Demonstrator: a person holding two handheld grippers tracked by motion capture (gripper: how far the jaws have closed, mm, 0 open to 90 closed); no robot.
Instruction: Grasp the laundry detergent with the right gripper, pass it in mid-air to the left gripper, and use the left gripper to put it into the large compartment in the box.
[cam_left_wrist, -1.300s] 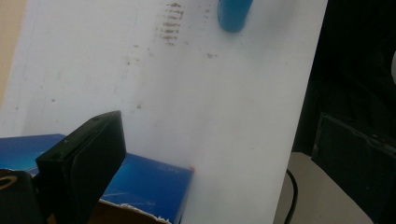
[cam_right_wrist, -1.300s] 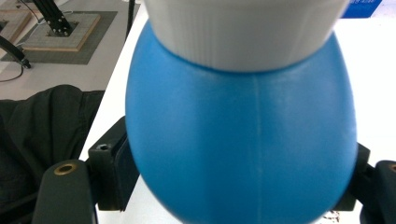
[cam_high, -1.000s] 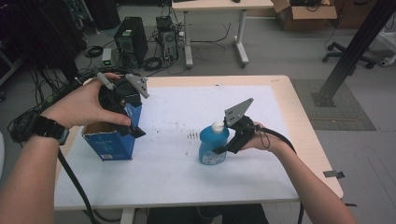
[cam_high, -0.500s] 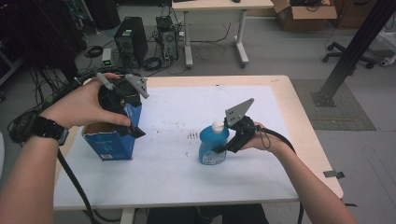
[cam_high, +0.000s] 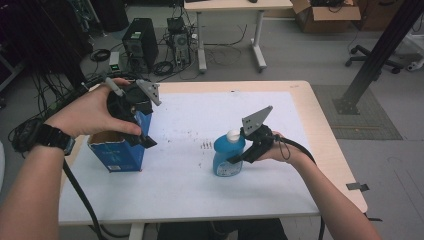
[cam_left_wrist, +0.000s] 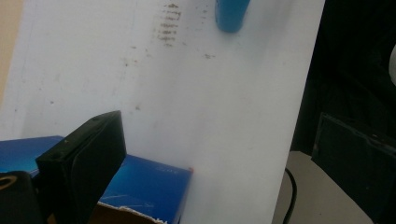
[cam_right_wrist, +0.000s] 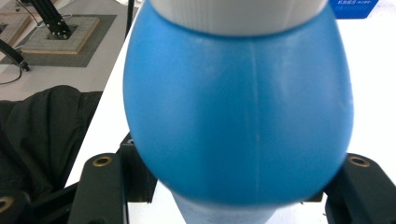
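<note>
the right tongs (cam_high: 239, 156) have just been closing and now clamp the blue bottle (cam_high: 228, 156), which stands upright on the table (cam_high: 190, 195) right of its middle. the left tongs (cam_high: 145, 136) sit at the rim of the open blue box (cam_high: 117, 155) near the table's left edge; whether they are apart or together cannot be told.

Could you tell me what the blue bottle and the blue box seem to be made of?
The blue bottle looks like smooth, slightly glossy moulded plastic: a faint seam runs down its rounded body, and its ribbed white cap looks plastic too. The blue box appears to be printed cardboard: its open top shows a brown inside and a ragged torn edge.
</note>
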